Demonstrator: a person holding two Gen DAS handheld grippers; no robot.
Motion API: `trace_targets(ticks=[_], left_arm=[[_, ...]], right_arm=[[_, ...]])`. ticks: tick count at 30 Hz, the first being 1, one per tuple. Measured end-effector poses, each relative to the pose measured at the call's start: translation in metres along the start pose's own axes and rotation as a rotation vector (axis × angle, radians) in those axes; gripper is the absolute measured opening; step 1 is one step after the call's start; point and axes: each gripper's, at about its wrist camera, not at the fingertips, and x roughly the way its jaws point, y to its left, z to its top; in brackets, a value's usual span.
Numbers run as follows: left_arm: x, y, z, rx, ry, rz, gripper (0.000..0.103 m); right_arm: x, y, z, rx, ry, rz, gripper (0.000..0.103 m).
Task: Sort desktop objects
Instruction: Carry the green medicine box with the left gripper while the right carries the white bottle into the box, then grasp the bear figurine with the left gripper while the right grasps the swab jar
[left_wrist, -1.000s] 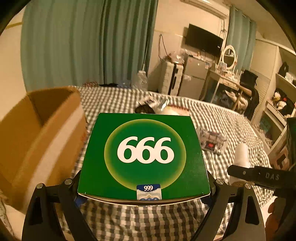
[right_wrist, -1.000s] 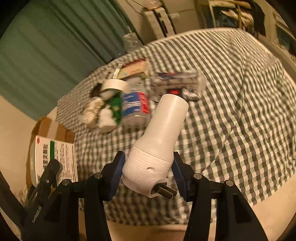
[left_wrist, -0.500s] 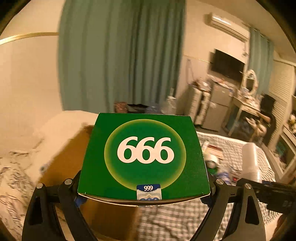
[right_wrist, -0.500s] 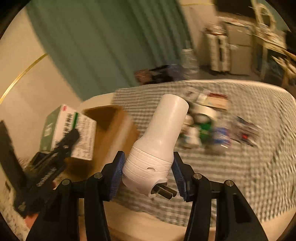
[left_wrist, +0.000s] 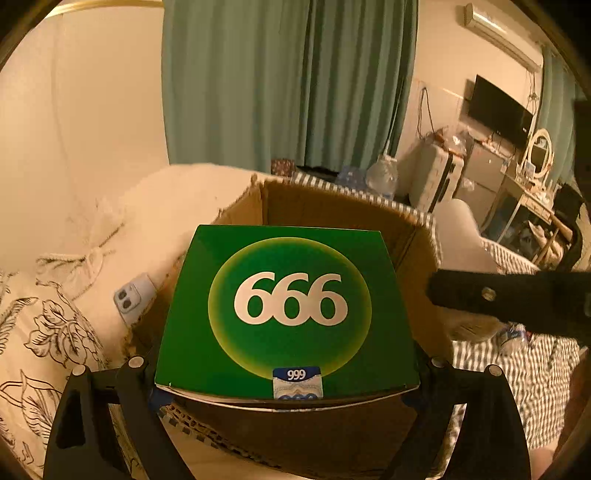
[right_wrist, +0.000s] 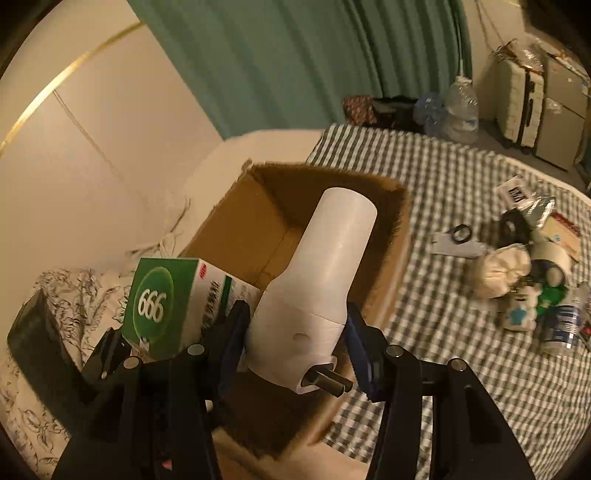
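Observation:
My left gripper (left_wrist: 288, 384) is shut on a green box marked 666 (left_wrist: 288, 310) and holds it over the open cardboard box (left_wrist: 332, 206). The same green box (right_wrist: 162, 299) shows at lower left in the right wrist view, above the carton's near corner. My right gripper (right_wrist: 295, 339) is shut on a white plug-in device (right_wrist: 321, 280) with two metal prongs, held over the cardboard box (right_wrist: 243, 221). The right gripper also appears as a dark bar (left_wrist: 509, 299) at the right of the left wrist view.
Several loose objects lie in a pile (right_wrist: 524, 266) on the checked cloth (right_wrist: 443, 177) to the right of the carton. A phone (left_wrist: 133, 299) rests against a white pillow (left_wrist: 155, 221) left of the carton. A floral bedcover (left_wrist: 33, 332) lies at far left.
Both grippers swung left from the checked cloth toward the carton with their loads. The carton now sits directly under both; the object pile has shifted to the right edge.

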Motion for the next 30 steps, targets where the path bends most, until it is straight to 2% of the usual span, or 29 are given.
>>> trace_targets(ticks=[2,5,11,15,22,27,30], left_arm=[[0.005,0.003,-0.002,-0.009,0.012,-0.009,0.096],[0.01,0.005,-0.004,-0.027,0.033,-0.011,0.103],[0.002,-0.003,-0.002,-0.022,0.026,-0.001,0.103],[-0.011,-0.017,-0.002,-0.013,0.007,-0.015,0.103],[-0.038,-0.073,-0.013,0.035,-0.024,-0.084,0.103],[-0.047,-0.134,-0.031,0.065,-0.009,-0.141,0.103],[-0.046,-0.168,-0.042,0.087,0.012,-0.169,0.103]], right_arm=[[0.01,0.001,0.003,0.011,0.016,0.007,0.052],[0.008,0.001,0.007,0.026,-0.012,0.007,0.081],[-0.018,-0.002,0.008,0.008,-0.097,-0.068,0.082],[-0.045,-0.022,-0.008,0.016,-0.153,-0.125,0.082],[-0.108,-0.095,-0.064,0.071,-0.282,-0.31,0.082],[-0.134,-0.155,-0.099,0.164,-0.284,-0.406,0.082],[-0.146,-0.193,-0.117,0.234,-0.289,-0.426,0.082]])
